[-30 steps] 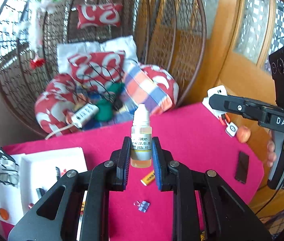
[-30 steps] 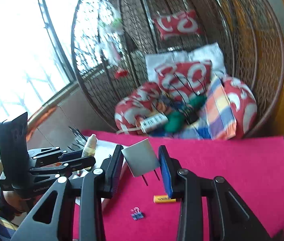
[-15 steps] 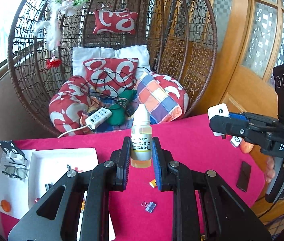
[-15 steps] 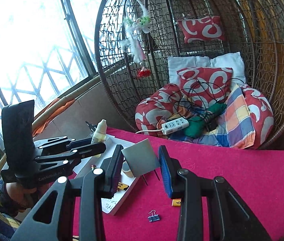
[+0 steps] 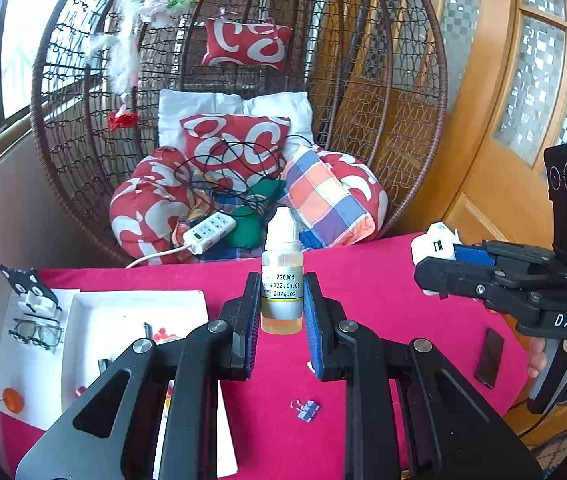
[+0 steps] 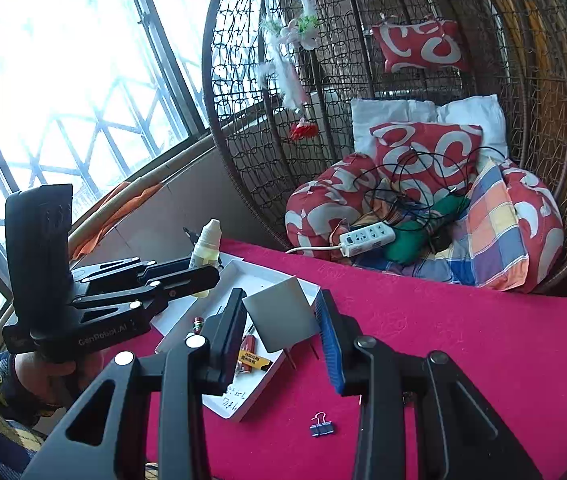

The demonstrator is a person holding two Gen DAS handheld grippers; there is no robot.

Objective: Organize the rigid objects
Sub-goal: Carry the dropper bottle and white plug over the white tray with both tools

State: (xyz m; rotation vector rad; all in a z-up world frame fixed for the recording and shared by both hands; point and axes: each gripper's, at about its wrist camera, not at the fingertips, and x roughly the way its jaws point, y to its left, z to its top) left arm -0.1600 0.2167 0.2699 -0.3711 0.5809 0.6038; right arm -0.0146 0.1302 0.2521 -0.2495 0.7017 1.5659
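My left gripper (image 5: 282, 312) is shut on a small dropper bottle (image 5: 282, 280) of yellow liquid with a white cap, held upright above the red table; it also shows in the right wrist view (image 6: 205, 250). My right gripper (image 6: 281, 324) is shut on a grey square plate with two thin prongs (image 6: 281, 316), held above the right edge of a white tray (image 6: 267, 276). The tray (image 5: 95, 320) lies at the table's left and holds several small items. The right gripper (image 5: 435, 268) shows at the right in the left wrist view.
A blue binder clip (image 6: 322, 429) lies on the red tablecloth (image 6: 463, 340); it also shows in the left wrist view (image 5: 305, 408). A black flat bar (image 5: 489, 356) lies at the right. Glasses (image 5: 37, 330) lie left of the tray. A wicker hanging chair (image 5: 243, 120) with cushions stands behind.
Both grippers have risen and tilted up, still holding their objects. The right gripper has moved left over the tray's edge.
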